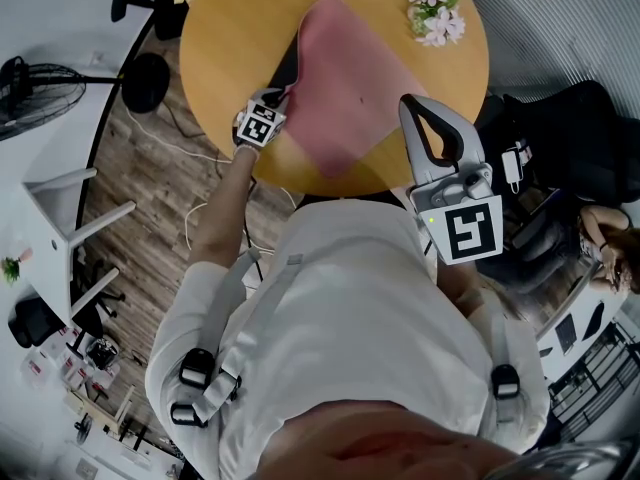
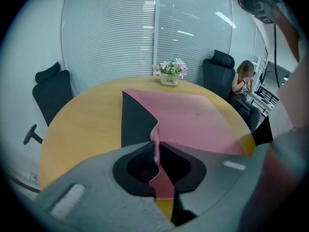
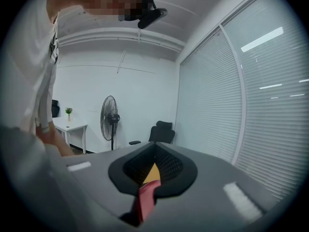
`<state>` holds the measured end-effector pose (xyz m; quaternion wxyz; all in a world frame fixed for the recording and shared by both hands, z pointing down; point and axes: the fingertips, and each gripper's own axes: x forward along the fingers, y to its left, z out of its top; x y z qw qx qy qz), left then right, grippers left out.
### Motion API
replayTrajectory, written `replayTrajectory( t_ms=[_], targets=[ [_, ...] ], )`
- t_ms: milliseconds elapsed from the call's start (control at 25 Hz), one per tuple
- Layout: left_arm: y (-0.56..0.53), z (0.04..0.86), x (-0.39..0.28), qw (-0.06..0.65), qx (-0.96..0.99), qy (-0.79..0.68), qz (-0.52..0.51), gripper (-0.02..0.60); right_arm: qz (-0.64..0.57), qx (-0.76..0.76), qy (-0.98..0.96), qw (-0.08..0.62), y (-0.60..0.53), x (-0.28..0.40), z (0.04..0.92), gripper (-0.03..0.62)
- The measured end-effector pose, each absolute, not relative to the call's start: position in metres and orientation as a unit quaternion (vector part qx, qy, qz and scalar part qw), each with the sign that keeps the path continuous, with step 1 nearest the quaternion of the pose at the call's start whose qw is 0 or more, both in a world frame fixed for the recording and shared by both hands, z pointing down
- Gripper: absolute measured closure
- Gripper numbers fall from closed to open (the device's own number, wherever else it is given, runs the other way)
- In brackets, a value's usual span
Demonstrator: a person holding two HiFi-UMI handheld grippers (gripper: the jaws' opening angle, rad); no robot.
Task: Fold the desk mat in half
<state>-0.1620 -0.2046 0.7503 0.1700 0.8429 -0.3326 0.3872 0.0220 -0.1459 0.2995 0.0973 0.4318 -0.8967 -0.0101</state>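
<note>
Off to the far left of the left jaws a fan (image 1: 30,88) stands on the floor. The left gripper (image 1: 285,98) points down at the round table (image 1: 230,38), its jaws nipped tight on the left edge of the mat (image 1: 345,78). A thin pink strip of that edge runs right through the slit between them. Just ahead of these jaws the pinched edge is raised off the wood and curls over, so the black underside (image 2: 135,120) faces left. Past that, ahead and to the right of the jaws, the rest of the mat lies flat and pink side up across the middle of the table. A small pot of flowers (image 1: 432,10) sits at the far rim, straight beyond the left jaws and clear of the mat.

The right gripper (image 1: 412,106) is held up over the near right part of the table, aimed almost level across the room. Its jaws stand close together with only a narrow slit between them. Through that slit a sliver of pink mat and a wedge of bare table show below, and nothing looks pinched there. Well off to the right of both grippers a person (image 1: 600,238) sits at a desk
</note>
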Motion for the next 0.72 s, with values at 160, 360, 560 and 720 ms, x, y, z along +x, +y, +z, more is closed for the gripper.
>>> replayTrajectory(
  t_ms=[160,360,560,720],
  targets=[
    [-0.197,0.750,-0.153,0.165,0.847,-0.321,0.392,0.548,-0.012,0.435,-0.896,0.095,-0.145,0.025,0.297,0.589],
    [-0.189,0.748,-0.144,0.155,0.851,-0.306,0.397,0.546,-0.012,0.437,-0.894,0.096,-0.144,0.026,0.296,0.589],
    [-0.181,0.747,-0.138,0.147,0.854,-0.295,0.402,0.547,-0.015,0.438,-0.894,0.095,-0.142,0.028,0.293,0.589],
    [-0.175,0.747,-0.133,0.141,0.858,-0.289,0.400,0.547,-0.015,0.438,-0.894,0.095,-0.141,0.029,0.295,0.589]
  ],
)
